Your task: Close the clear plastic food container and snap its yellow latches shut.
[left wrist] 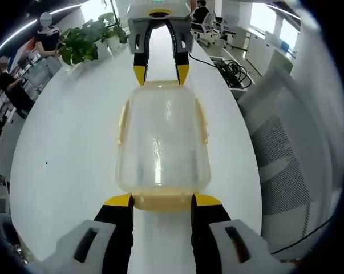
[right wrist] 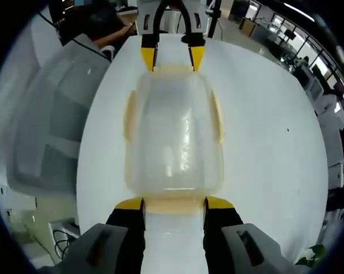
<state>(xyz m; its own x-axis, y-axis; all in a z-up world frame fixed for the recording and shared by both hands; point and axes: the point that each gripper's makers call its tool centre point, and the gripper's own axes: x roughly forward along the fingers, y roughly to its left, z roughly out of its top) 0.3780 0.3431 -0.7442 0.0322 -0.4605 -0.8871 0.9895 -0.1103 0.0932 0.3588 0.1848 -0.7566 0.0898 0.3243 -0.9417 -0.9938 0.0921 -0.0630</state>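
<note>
- The white surface (left wrist: 75,142) runs long and narrow away from both cameras, with bare room on either long side of the container; its curved edge drops off beside a grey mesh chair (left wrist: 286,165) in the left gripper view.
- The clear plastic container (left wrist: 162,142) sits in the middle of the surface, lid on, with yellow latches (left wrist: 203,123) along its long sides lying against the walls.
- The left gripper (left wrist: 162,201) comes in low and level at one short end, its yellow-tipped fingers spread either side of the end latch (left wrist: 162,201), just beside it.
- The right gripper (right wrist: 174,204) faces it from the opposite short end, fingers likewise spread, flanking that end's latch (right wrist: 174,204).
- Potted plants (left wrist: 89,37) stand at the far end of the surface.
- Cables (left wrist: 234,71) trail off near the surface's edge.
</note>
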